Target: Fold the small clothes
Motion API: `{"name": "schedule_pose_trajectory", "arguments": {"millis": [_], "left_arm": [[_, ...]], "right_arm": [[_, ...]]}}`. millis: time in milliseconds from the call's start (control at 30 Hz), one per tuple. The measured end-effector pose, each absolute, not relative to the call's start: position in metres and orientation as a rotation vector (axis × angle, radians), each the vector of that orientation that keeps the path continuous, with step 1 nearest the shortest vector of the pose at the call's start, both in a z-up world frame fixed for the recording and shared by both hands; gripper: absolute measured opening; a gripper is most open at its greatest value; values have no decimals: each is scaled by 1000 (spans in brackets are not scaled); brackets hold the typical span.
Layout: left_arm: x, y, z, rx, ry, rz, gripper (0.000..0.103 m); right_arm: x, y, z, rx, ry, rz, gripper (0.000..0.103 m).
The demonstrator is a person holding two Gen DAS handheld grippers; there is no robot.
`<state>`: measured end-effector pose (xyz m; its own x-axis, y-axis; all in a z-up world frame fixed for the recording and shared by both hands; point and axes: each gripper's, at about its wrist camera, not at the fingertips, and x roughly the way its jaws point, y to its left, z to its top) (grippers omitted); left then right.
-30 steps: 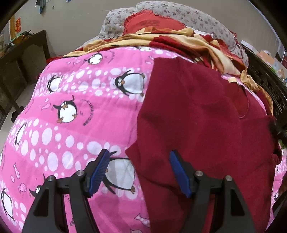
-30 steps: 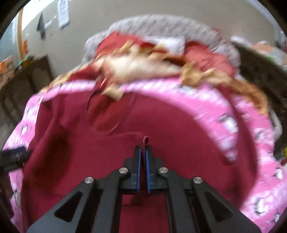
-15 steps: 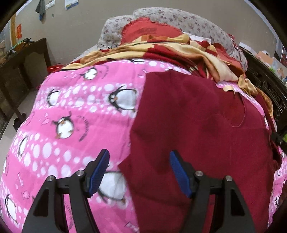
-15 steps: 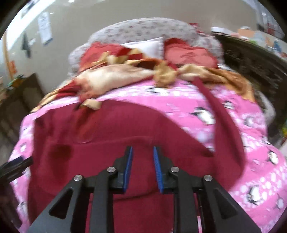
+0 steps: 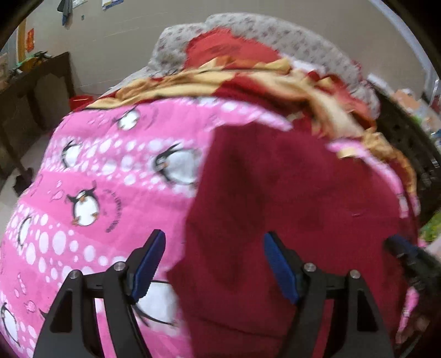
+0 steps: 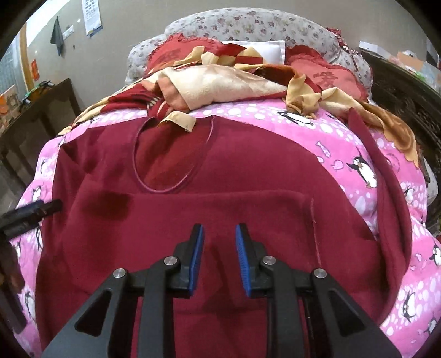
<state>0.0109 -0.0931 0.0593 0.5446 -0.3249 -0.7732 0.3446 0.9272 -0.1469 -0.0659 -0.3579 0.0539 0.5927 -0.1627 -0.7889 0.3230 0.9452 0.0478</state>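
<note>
The right gripper [image 6: 219,258], black with blue pads, hangs with its fingers a little apart and nothing between them, above the near middle of the dark red fleece garment [image 6: 220,176]. The left gripper [image 5: 215,264], of the same make, stands with its fingers wide apart and also holds nothing; it straddles the garment's left edge, so its left pad is over the quilt and its right pad over red cloth. In the right wrist view the left gripper's tip [image 6: 30,210] shows at the garment's left edge, and in the left wrist view the right gripper's tip [image 5: 408,253] shows at the far right.

The garment lies spread flat on the pink quilt printed with penguins and white dots [image 6: 344,143], neck opening [image 6: 171,154] away from the grippers. One sleeve is folded across the chest, forming a straight edge below the neckline, and the other sleeve [image 6: 383,170] trails out along the right side over the quilt.

Beyond the neckline sits a crumpled cream, gold and red blanket [image 6: 220,82], one corner touching the collar. Behind it lie red embroidered cushions [image 6: 328,77] and a grey floral pillow [image 6: 248,24]. A dark wooden table [image 6: 41,115] stands to the left by the wall.
</note>
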Motion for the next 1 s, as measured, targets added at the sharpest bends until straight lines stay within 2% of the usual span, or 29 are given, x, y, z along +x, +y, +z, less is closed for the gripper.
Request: {"name": "schedule_pose_trajectory", "arguments": {"millis": [167,367,567,667,1000], "left_arm": [[-1,-130,68,43,918,-511,78],[12,-180,20,170,1040,-494,79],[6,-181,21,181,1001,-499,84],[1,-179,19,180,985,-512,88],[-2,-184,15,190,962,-515,97]], "right_arm": [[-78,-366,45,218,920,-333,34],[-83,-374,43,230,937,-294,34],[-117,-414,72,271,828,-399,40],[-128,-443,80,260,801,-511,49],[-107,-553,50,295,913,-731,47]]}}
